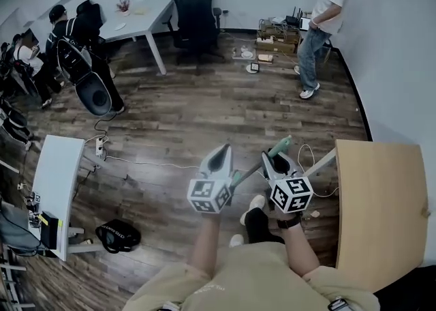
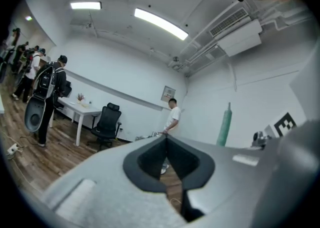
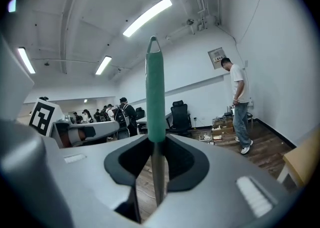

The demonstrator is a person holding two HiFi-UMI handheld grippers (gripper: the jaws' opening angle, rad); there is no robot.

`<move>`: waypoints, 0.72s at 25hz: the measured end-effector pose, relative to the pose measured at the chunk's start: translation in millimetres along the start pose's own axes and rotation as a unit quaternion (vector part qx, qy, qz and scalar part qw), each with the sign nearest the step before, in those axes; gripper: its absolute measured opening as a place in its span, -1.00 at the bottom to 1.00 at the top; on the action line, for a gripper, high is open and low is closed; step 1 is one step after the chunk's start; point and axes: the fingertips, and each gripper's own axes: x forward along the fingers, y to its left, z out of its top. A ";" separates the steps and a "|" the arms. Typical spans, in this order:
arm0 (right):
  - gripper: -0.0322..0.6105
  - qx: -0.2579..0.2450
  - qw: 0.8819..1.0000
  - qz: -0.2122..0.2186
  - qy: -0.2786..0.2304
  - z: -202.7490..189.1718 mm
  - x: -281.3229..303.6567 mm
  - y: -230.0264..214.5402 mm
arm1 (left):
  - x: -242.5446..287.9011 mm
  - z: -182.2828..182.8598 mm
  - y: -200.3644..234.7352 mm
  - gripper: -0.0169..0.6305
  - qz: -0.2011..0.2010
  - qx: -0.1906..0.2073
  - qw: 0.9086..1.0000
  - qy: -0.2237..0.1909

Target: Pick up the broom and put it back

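in right hand-held gripper [image 3: 154,141] | broom [image 3: 155,97] clamped — green grip, grey shaft | left hand-held gripper [image 2: 166,139] closed

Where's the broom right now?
The broom handle is clamped in the fingers of the right gripper; head view shows it centre-right, between the left gripper and the wooden table.

At lower centre the broom [image 1: 280,147] sits in the right claw [image 1: 279,164], with the left claw [image 1: 220,159] just left and a counter [image 1: 379,207] at right.
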 end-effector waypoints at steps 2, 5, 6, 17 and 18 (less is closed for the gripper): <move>-0.61 0.011 1.000 0.002 -0.005 5.9 31.6 -16.2 | 32.4 -1.2 16.7 -0.94 -0.001 0.006 1.000 0.016; -0.61 0.011 1.000 0.012 0.001 21.4 89.9 -47.1 | 91.7 11.9 36.7 -0.94 -0.008 0.030 0.999 0.030; -0.60 0.011 1.000 0.014 0.002 30.6 110.7 -60.9 | 115.6 21.1 41.6 -0.94 -0.010 0.041 0.999 0.030; -0.59 -0.036 0.998 -0.041 -0.043 102.1 184.0 -217.3 | 319.9 38.8 19.5 -0.94 -0.101 0.075 0.992 0.022; -0.59 -0.031 0.997 -0.059 -0.042 101.8 185.4 -231.9 | 336.1 35.2 17.1 -0.94 -0.114 0.074 0.990 0.027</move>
